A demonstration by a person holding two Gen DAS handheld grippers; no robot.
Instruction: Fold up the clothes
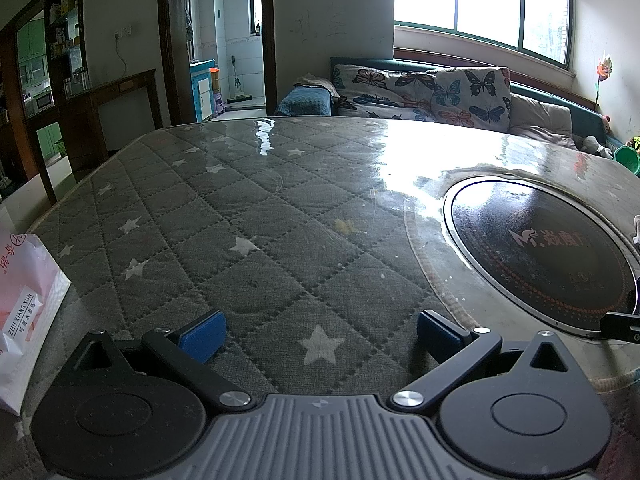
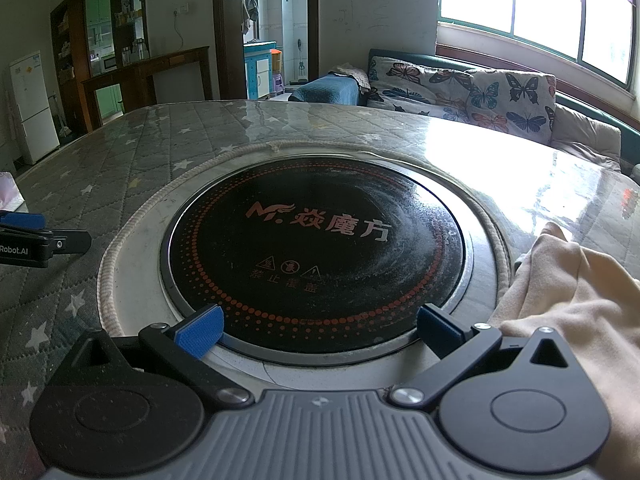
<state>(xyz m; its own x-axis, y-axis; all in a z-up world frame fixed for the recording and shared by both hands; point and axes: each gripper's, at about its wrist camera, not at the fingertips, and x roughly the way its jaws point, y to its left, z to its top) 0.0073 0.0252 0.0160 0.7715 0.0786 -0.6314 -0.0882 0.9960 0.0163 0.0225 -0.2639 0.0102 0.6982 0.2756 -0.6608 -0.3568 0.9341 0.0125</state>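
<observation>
A beige garment point(image 2: 568, 296) lies crumpled on the table at the right edge of the right wrist view, beside the round black hob point(image 2: 320, 252). My right gripper point(image 2: 320, 330) is open and empty, low over the hob's near rim, with the garment just to its right. My left gripper point(image 1: 320, 334) is open and empty over the grey quilted star-pattern table cover point(image 1: 224, 216). It also shows in the right wrist view point(image 2: 24, 236) at the far left. The garment is not visible in the left wrist view.
A white and pink tissue pack point(image 1: 24, 320) lies at the table's left edge. The hob point(image 1: 544, 256) sits right of my left gripper. A butterfly-pattern sofa point(image 1: 432, 92) and windows stand behind the table; a wooden cabinet point(image 1: 116, 100) and doorway are at left.
</observation>
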